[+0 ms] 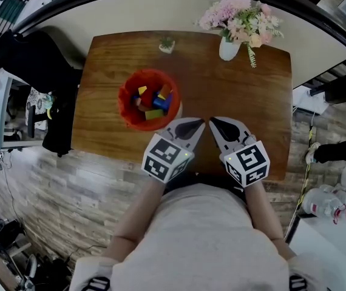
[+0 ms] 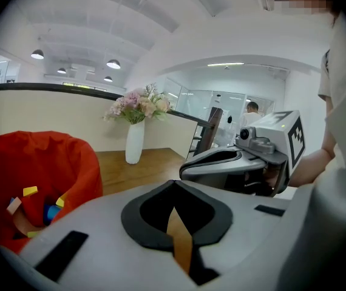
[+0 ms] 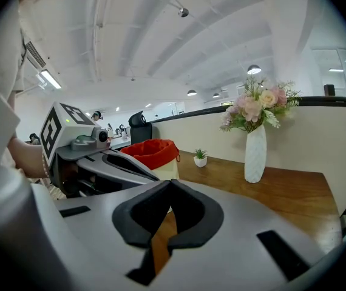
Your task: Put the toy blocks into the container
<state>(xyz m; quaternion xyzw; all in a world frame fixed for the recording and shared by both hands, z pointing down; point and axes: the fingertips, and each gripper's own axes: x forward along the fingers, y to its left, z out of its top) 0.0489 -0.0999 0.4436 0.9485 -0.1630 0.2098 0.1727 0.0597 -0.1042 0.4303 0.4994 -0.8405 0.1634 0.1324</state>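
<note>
While its red fabric sags, the round container (image 1: 124,105) holds angular blocks (image 1: 155,102).

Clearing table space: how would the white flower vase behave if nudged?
The vase is tall, narrow, with a broad bouquet on top, so likely tips easily. It looks like glazed ceramic: probably slippery, breakable.

Wooden table (image 1: 246,96) bears red container (image 1: 123,105), vase (image 1: 228,48), perhaps a tiny plant (image 1: 167,44).
</note>
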